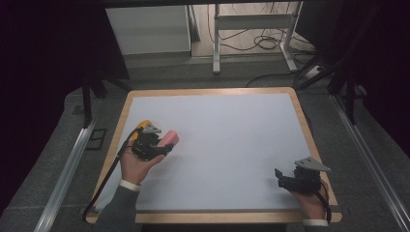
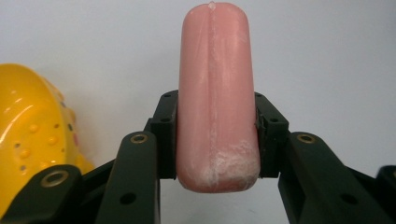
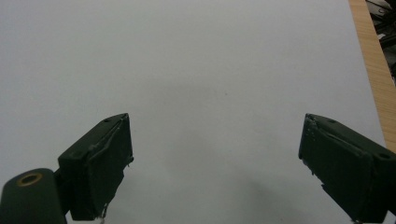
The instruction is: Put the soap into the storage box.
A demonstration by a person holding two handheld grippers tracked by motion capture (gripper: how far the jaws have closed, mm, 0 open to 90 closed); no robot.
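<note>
Left tongs (image 2: 215, 140) clamped on pink sausage (image 2: 215, 93) beside yellow toy (image 2: 32, 140); right tongs (image 3: 215, 163) wide apart.

Left gripper (image 1: 162, 145) is held low at the near-left of the table, jaws clamped tight, forearm entering from the near edge. Right gripper (image 1: 283, 178) is held at the near-right, jaws spread wide apart.

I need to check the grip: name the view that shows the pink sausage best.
The left gripper view: the pink sausage sits large and sharp between the left gripper fingers. The high view has it small at the table's left.
</note>
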